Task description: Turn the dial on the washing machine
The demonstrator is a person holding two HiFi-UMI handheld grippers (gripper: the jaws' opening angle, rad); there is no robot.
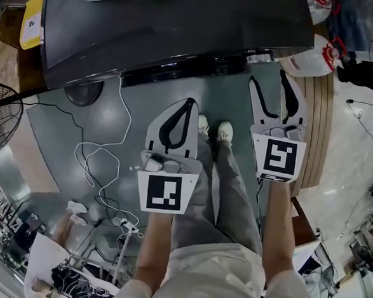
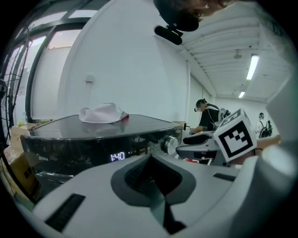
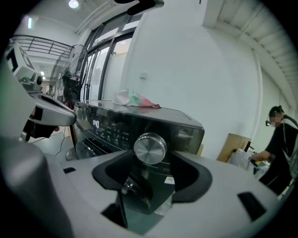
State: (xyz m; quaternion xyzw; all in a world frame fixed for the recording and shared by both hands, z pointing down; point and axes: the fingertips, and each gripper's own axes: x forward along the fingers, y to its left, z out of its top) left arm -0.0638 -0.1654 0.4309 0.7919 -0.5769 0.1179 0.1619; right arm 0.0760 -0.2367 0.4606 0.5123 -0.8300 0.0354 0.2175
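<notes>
Round silver metal dial [image 3: 150, 148]: mounted on the front control panel of the glossy black washing machine [image 3: 122, 122], at the panel's right end, right of the lit white digits 1:40 [image 2: 117, 156]. Right grey two-jaw gripper [image 1: 269, 78]: jaws spread apart, nothing between the pads, the dial framed in the gap ahead of the tips and untouched. Left grey two-jaw gripper [image 1: 190, 103]: jaws closed together, empty, held back from the machine's front. Crumpled white cloth [image 2: 103, 113]: lying on the machine's top. Thin white cable [image 1: 103, 152]: looped on the grey-green floor [image 1: 60, 136], left of the person's grey-trousered legs [image 1: 225, 192].
</notes>
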